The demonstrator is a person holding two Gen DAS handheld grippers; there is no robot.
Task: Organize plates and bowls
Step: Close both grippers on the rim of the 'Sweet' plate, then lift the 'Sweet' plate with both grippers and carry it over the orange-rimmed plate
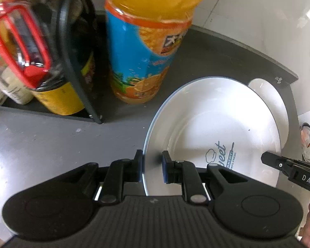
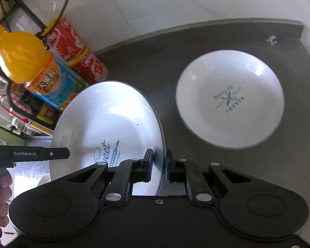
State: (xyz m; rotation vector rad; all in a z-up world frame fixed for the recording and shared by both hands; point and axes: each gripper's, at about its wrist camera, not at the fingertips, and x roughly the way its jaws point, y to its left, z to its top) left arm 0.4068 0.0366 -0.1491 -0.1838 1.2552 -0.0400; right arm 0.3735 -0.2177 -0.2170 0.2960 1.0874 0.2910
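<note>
While both claws flank its rim, the white plate (image 2: 107,122) sits tilted over the dark desk (image 2: 155,62).
Left claw (image 1: 152,165) stands narrow with the plate's left rim between its fingers; right claw (image 2: 159,164) likewise narrow astride the right rim; whether either grips cannot be told. White bowl (image 2: 229,99) lies flat near the desk's far right corner, apart from the plate. Orange juice bottle (image 1: 142,49) stands just beyond the plate.

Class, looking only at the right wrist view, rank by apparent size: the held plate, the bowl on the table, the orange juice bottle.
1. Held plate and bowl: nearly alike; the plate is nearer the camera and tilted, so unranked.
2. Orange juice bottle: smallest, partly hidden by the plate.
</note>
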